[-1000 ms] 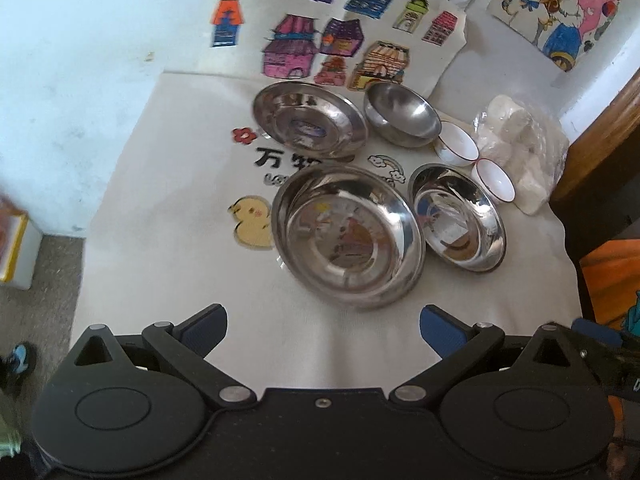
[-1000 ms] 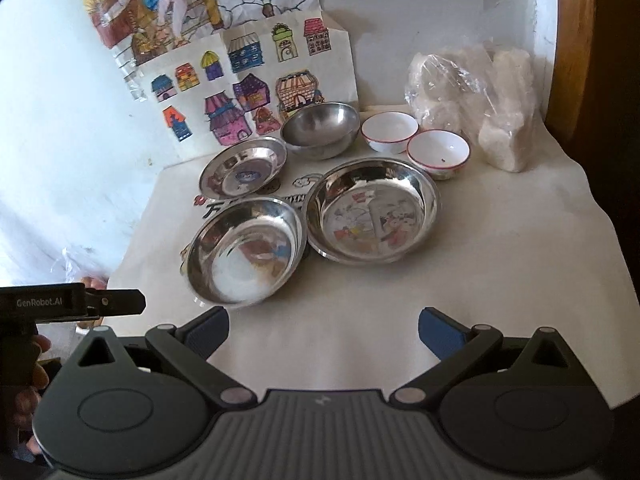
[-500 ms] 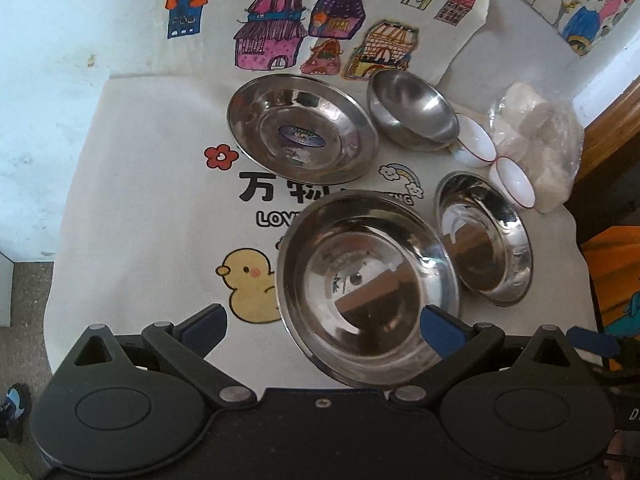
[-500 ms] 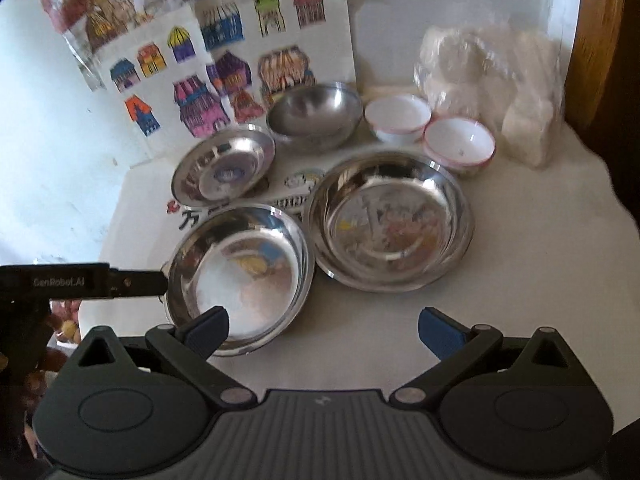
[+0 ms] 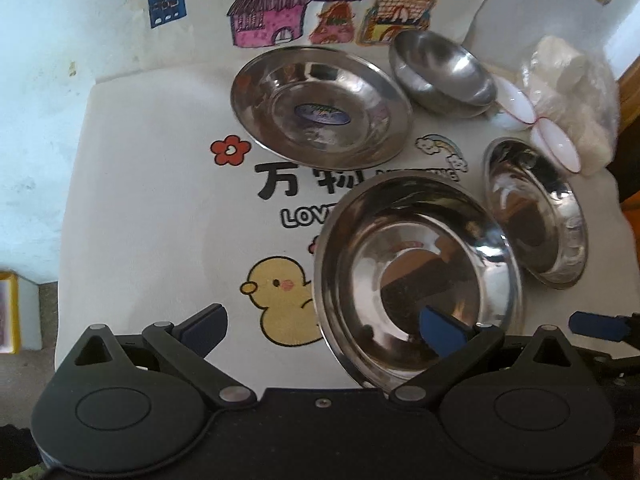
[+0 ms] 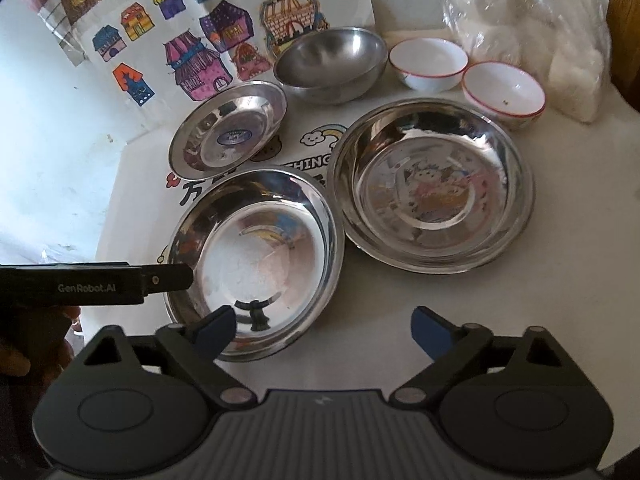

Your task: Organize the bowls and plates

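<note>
Three shiny metal plates [image 6: 256,268] and a metal bowl [image 6: 330,62] are set on the cloth-covered table [image 5: 152,208]. Two white bowls [image 6: 428,62] are kept near its back edge, beside a plastic bag [image 6: 540,28]. The left gripper [image 5: 324,324] is held wide apart over the nearest plate's rim. The right gripper [image 6: 324,330] is being closed, with nothing grasped.

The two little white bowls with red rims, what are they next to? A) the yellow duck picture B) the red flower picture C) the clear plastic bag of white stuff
C: the two little white bowls with red rims sit beside the clear plastic bag of white stuff.
</note>
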Available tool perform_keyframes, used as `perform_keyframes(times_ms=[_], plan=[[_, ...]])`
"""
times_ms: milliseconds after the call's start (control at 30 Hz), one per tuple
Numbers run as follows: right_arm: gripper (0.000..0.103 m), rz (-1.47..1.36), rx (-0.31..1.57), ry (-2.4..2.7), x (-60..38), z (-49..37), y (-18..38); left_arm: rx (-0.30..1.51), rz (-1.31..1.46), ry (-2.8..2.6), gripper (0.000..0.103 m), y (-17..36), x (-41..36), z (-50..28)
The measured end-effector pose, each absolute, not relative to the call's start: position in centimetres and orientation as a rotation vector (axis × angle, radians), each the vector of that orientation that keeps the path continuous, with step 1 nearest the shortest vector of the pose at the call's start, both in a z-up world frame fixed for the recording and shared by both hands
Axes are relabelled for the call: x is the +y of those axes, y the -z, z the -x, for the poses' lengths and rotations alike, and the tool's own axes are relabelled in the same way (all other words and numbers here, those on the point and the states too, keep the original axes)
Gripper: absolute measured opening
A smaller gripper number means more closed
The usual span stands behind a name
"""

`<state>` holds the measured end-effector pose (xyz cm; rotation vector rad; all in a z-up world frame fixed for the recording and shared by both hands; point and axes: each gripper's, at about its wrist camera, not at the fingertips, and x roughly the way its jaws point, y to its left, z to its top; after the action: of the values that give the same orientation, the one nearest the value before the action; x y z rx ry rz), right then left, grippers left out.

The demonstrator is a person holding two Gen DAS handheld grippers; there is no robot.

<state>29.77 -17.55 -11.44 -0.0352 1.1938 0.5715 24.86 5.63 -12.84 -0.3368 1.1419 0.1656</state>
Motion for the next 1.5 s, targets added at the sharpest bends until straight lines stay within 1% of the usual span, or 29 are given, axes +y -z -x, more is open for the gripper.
perform_keyframes(times_ms=[33,167,200,233,300,367,400,433,467,500,533,567,600,667,700,733,767,833,900,1100,1300,1500], plan=[[0.087,0.031,1.203,-0.572,-17.4,-29.9,11.7,1.14,0.335,-0.166,0.1,12.9,5.6,-25.0],[0.076,0.018,1.224,-0.575,-16.9,-30.5,12.6,1.149,0.341,-0.153,0.091,13.3,5.4,-25.7],[0.074,0.016,1.228,-0.574,-16.8,-30.5,12.8,1.15,0.345,-0.152,0.087,13.3,5.4,-25.8],[0.07,0.015,1.235,-0.575,-16.7,-30.6,13.0,1.151,0.348,-0.154,0.083,13.3,5.3,-25.9],[0.065,0.008,1.245,-0.579,-16.5,-30.8,13.2,1.154,0.353,-0.153,0.08,13.4,5.2,-26.1],[0.059,0.003,1.255,-0.584,-16.4,-30.9,13.5,1.156,0.365,-0.15,0.073,13.5,5.2,-26.3],[0.058,0.0,1.26,-0.586,-16.3,-30.9,13.6,1.158,0.375,-0.147,0.068,13.6,5.2,-26.3],[0.054,-0.001,1.264,-0.587,-16.2,-31.0,13.7,1.161,0.39,-0.142,0.062,13.7,5.2,-26.4],[0.049,-0.002,1.267,-0.588,-16.2,-31.0,13.8,1.163,0.403,-0.141,0.058,13.8,5.3,-26.4],[0.045,-0.002,1.27,-0.59,-16.2,-31.0,13.9,1.164,0.417,-0.145,0.052,13.9,5.4,-26.4],[0.037,-0.001,1.273,-0.592,-16.2,-31.0,14.0,1.166,0.43,-0.149,0.047,14.0,5.5,-26.4],[0.033,0.0,1.276,-0.592,-16.2,-31.1,14.0,1.166,0.442,-0.149,0.044,14.0,5.5,-26.4],[0.031,0.0,1.279,-0.593,-16.2,-31.1,14.1,1.166,0.451,-0.148,0.039,14.1,5.6,-26.3],[0.026,-0.001,1.283,-0.599,-16.3,-31.1,14.1,1.164,0.465,-0.159,0.035,14.2,5.8,-26.2],[0.025,-0.002,1.283,-0.604,-16.3,-31.0,14.1,1.164,0.471,-0.164,0.029,14.2,5.9,-26.1],[0.02,0.002,1.283,-0.611,-16.3,-31.0,14.1,1.163,0.479,-0.169,0.024,14.3,6.0,-26.0],[0.02,0.01,1.281,-0.615,-16.3,-31.0,14.1,1.163,0.485,-0.176,0.022,14.3,6.1,-25.9],[0.02,0.017,1.281,-0.623,-16.3,-31.0,14.0,1.164,0.493,-0.186,0.013,14.4,6.4,-25.7],[0.02,0.025,1.285,-0.635,-16.3,-31.0,14.0,1.165,0.505,-0.193,0.011,14.4,6.6,-25.4],[0.02,0.049,1.277,-0.699,-16.3,-30.8,13.2,1.151,0.53,-0.223,0.011,13.4,6.5,-23.7],[0.02,0.082,1.229,-0.764,-16.4,-30.8,11.7,1.116,0.554,-0.25,0.011,12.0,6.1,-22.5],[0.02,0.099,1.136,-0.799,-17.7,-31.5,9.1,1.051,0.561,-0.243,0.011,9.8,4.9,-22.9]])
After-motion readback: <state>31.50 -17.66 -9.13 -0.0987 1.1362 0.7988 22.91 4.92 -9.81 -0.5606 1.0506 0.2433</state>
